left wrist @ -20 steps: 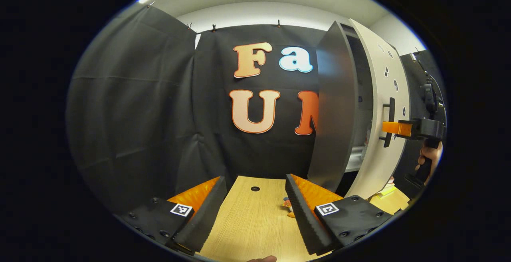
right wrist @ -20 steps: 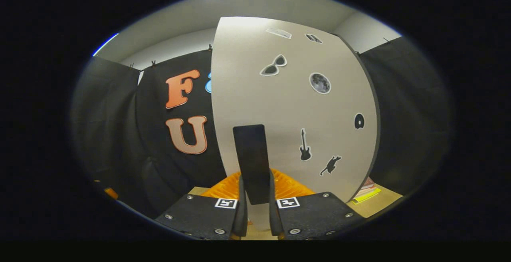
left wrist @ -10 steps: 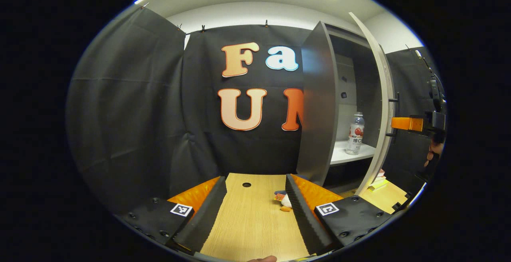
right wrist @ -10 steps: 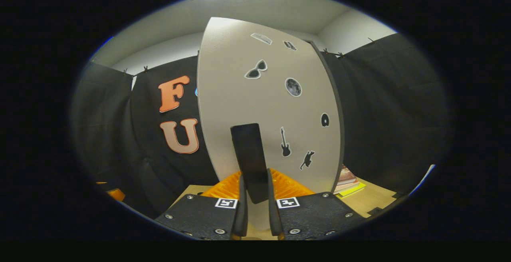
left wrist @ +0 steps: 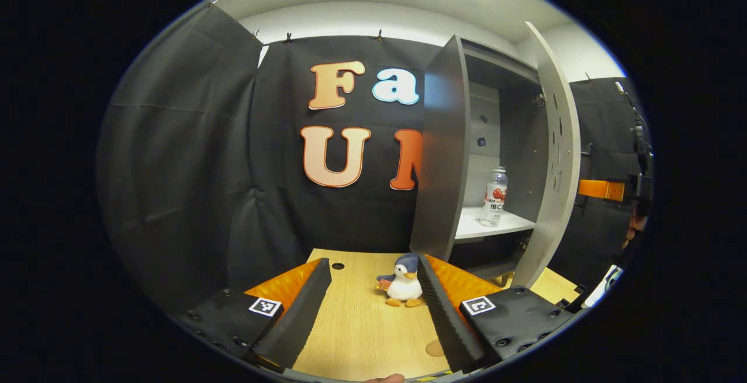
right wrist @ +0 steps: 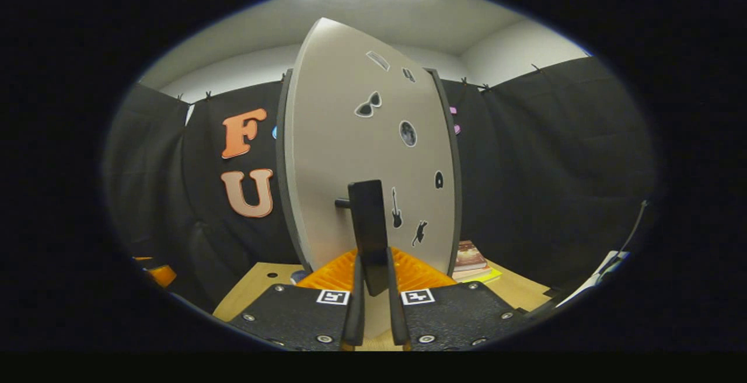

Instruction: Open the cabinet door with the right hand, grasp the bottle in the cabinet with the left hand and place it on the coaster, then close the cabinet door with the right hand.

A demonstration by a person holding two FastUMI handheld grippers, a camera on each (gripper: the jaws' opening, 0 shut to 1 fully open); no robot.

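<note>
here, nearest, the left gripper (left wrist: 373, 313) hangs with fingers apart over the table (left wrist: 362, 336); the right gripper (right wrist: 373, 289) is clamped on the door handle (right wrist: 369, 219). beyond, the bottle (left wrist: 494, 196) stands on the cabinet shelf (left wrist: 467, 228). risk: a released cabinet door (left wrist: 554, 161) may swing back into the reach.

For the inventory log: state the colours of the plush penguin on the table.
Plush penguin: grey-blue head, white belly, orange beak and feet; clearest in the left gripper view.

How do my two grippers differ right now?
The left gripper is open with nothing between its fingers; the right gripper is shut on the door handle. The left hangs over the table near the penguin toy; the right is up against the cabinet door.
</note>
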